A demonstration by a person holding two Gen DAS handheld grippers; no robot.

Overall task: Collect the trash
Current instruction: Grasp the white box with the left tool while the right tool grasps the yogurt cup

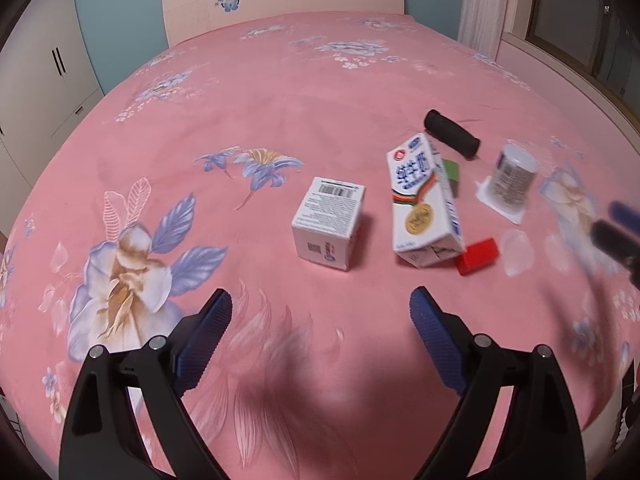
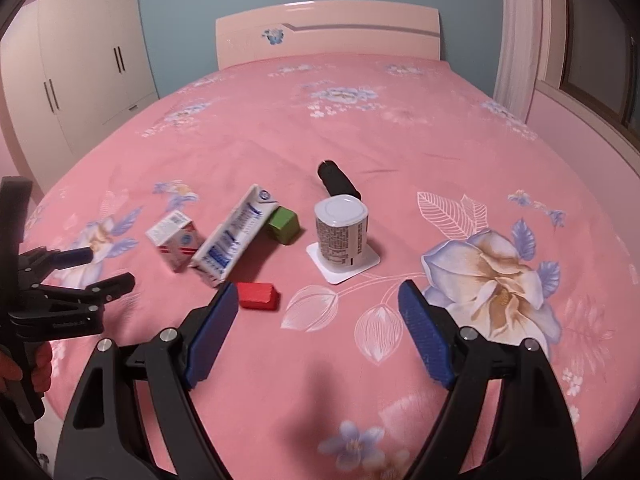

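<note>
On the pink floral bed lie a small white carton [image 1: 329, 224] [image 2: 175, 240], a tall white milk carton [image 1: 426, 202] [image 2: 236, 236] tipped on its side, and an upturned white yogurt cup [image 1: 512, 176] [image 2: 341, 232] on its square lid. My left gripper [image 1: 320, 312] is open and empty, hovering just short of the small carton; it also shows at the left of the right wrist view [image 2: 100, 268]. My right gripper [image 2: 318, 300] is open and empty, hovering short of the cup; it shows blurred in the left wrist view [image 1: 616, 224].
A red block [image 1: 478, 255] [image 2: 257, 296] lies by the milk carton's base, a green block [image 1: 451, 172] [image 2: 284, 220] behind it, and a black cylinder [image 1: 452, 134] [image 2: 338, 182] farther back. Headboard [image 2: 328, 32], wardrobe [image 2: 80, 60] at left, window wall at right.
</note>
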